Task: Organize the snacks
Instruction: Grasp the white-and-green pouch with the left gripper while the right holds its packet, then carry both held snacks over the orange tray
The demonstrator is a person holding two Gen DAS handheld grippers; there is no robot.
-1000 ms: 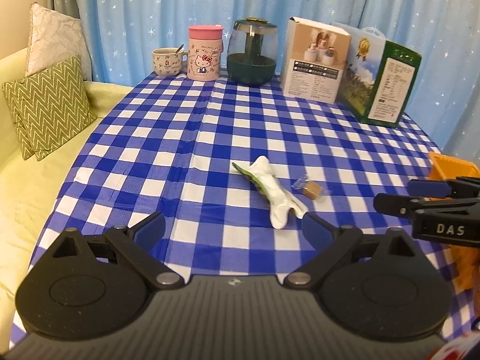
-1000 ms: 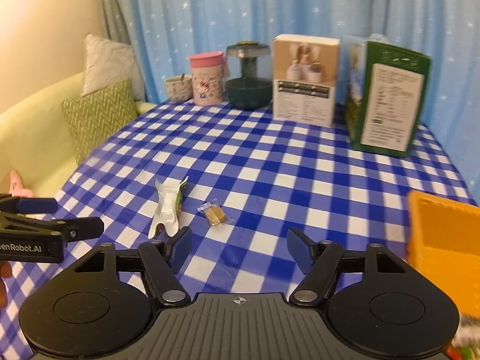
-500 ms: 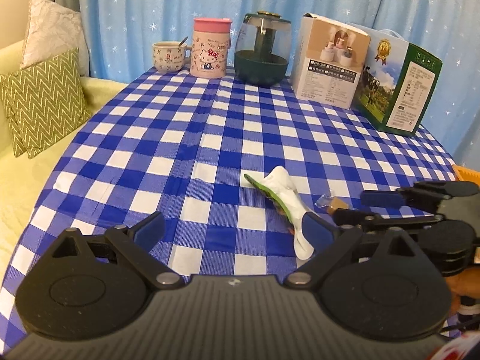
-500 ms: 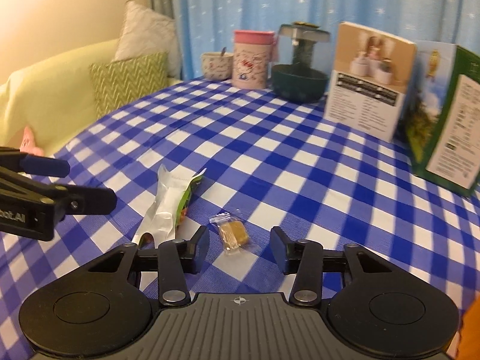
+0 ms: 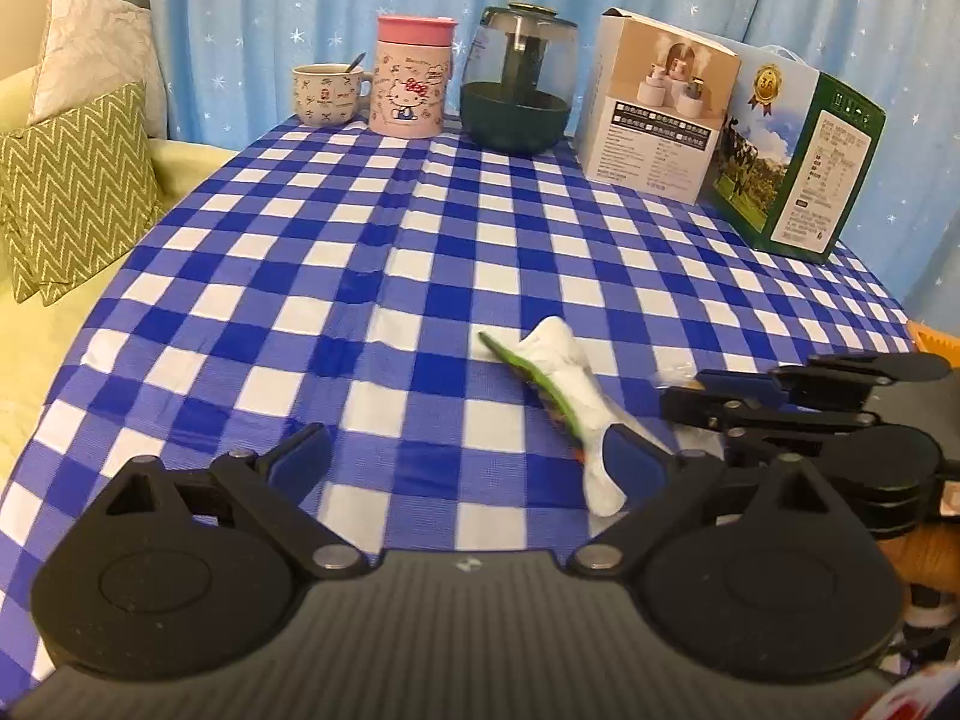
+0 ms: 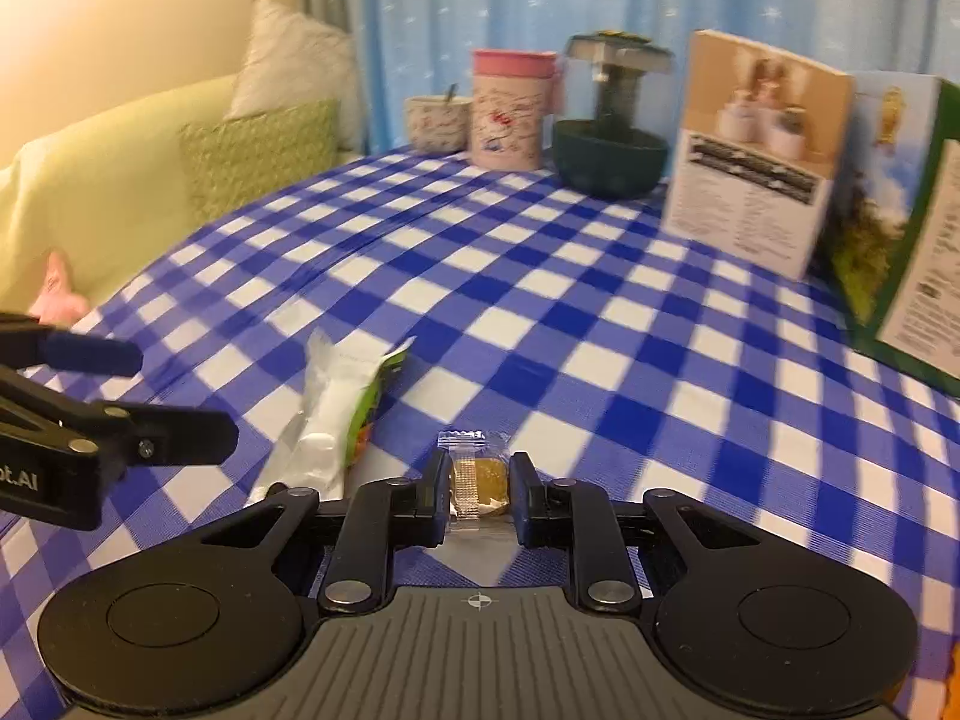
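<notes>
Left gripper [image 5: 468, 456] gapes open low over the tablecloth [image 5: 360, 276], its right fingertip [image 5: 630, 459] at the white packet [image 5: 570, 402]. Right gripper [image 6: 479, 483], in its own view, is clamped on the wrapped candy [image 6: 480, 474], near-right of that packet [image 6: 336, 408].

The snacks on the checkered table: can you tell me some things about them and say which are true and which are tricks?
1. The right tool is shut on the small candy. True.
2. The left tool is squeezing the white and green snack packet. False: it is open, and the packet lies on the tablecloth.
3. The pink cup stands between the mug with a spoon and the dark green jar. True.
4. The two boxes are lying flat. False: the white box and the green box stand upright.
</notes>
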